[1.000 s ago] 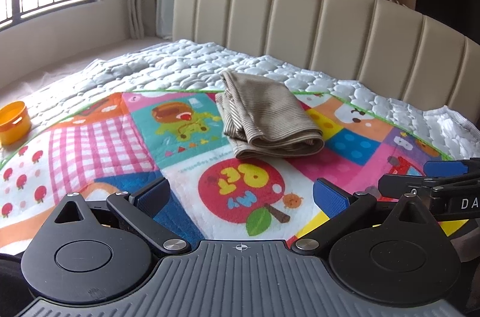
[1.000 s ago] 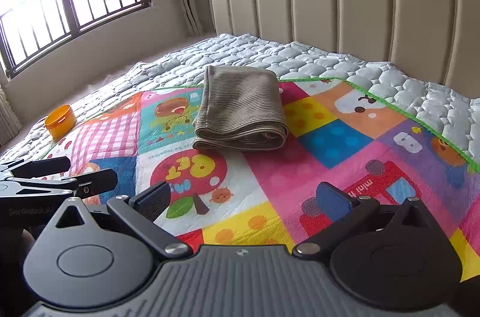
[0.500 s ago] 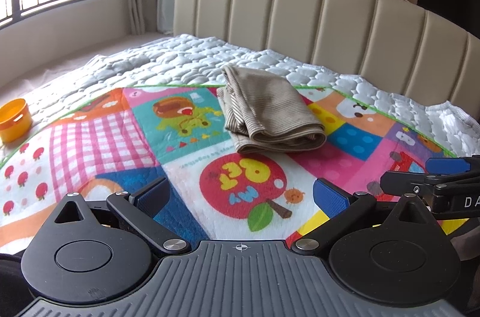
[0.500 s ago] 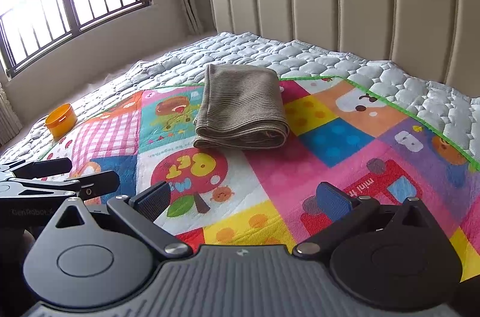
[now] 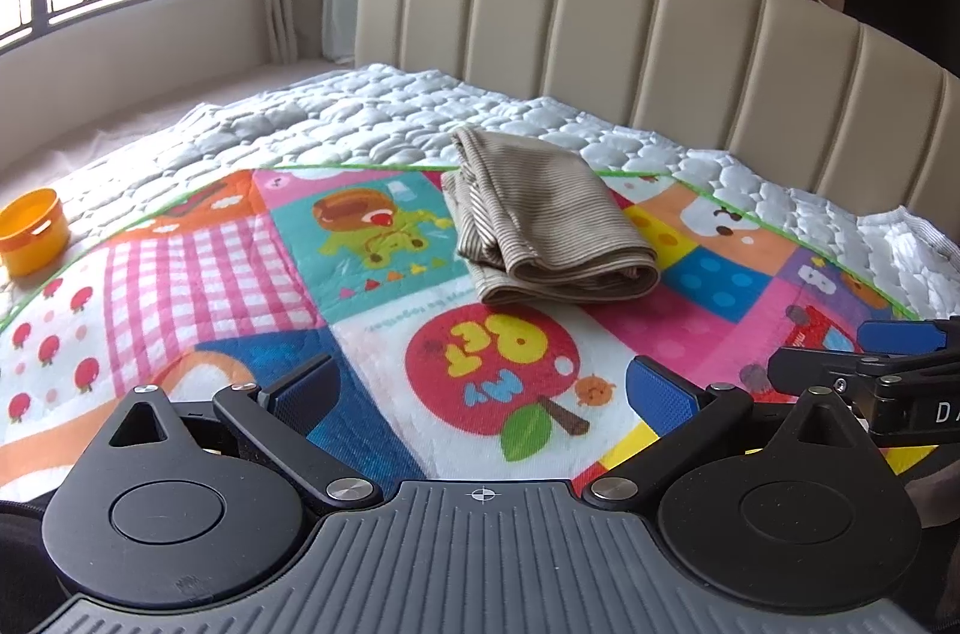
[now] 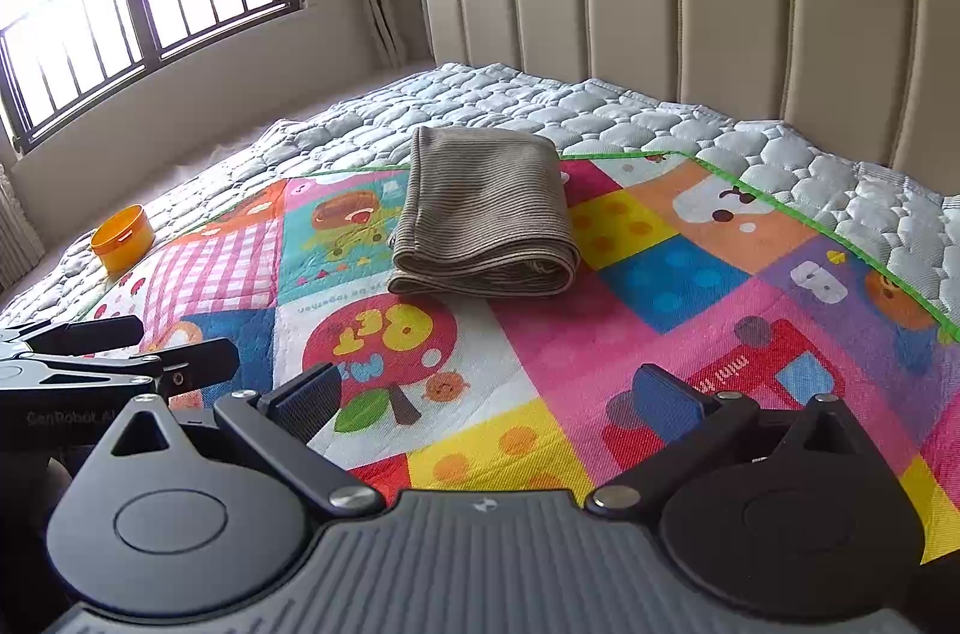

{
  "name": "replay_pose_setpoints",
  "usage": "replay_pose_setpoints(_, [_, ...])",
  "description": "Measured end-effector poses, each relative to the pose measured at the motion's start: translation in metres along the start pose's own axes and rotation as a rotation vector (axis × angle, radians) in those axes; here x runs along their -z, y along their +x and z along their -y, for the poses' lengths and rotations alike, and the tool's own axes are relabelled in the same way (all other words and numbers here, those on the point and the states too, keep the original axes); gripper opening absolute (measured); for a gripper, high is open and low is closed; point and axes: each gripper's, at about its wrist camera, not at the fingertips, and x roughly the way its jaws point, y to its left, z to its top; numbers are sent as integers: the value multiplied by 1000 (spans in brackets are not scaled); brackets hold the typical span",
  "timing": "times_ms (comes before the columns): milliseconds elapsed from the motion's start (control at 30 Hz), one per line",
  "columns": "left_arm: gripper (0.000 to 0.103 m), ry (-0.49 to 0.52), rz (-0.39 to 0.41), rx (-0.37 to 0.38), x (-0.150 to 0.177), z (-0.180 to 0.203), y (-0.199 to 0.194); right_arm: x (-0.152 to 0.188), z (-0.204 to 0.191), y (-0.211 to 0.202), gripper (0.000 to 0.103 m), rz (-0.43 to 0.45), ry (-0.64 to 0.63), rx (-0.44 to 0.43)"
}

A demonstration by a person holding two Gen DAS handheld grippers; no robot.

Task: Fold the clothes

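both of your grippers sit low at the near edge of the mat (image 6: 660,274), and the one folded cloth (image 5: 540,232) lies ahead of them, well apart from either set of fingers. your left gripper (image 5: 480,394) has its jaws spread wide with nothing between them; your right gripper (image 6: 486,394) is the same, spread and empty.

from the left view the cloth lies ahead and slightly right of centre; from the right view the cloth (image 6: 486,214) lies ahead and slightly left. so it rests roughly between your two hands, and i'd judge neither one clearly nearer. its long axis runs away from you, toward the headboard (image 5: 660,34), with the rolled fold edge facing you and the far end reaching onto the white quilt (image 5: 360,118) past the mat's green border.

an orange cup (image 6: 123,238) stands off to the left, well clear of the cloth.

hard to make out: how many layers the bundle holds, and whether the loose edges on its left side are tucked or just draped. the far end of the cloth is foreshortened, so you can't tell how neatly it finishes. each gripper shows only as a sliver at the edge of the other's view, and your hands are almost wholly out of frame.
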Motion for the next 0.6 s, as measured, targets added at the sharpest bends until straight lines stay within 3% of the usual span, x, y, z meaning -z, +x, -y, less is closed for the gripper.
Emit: replay_pose_setpoints(600, [103, 0, 3, -3, 0, 0, -1, 0, 0, 0, 103, -4, -2, -4])
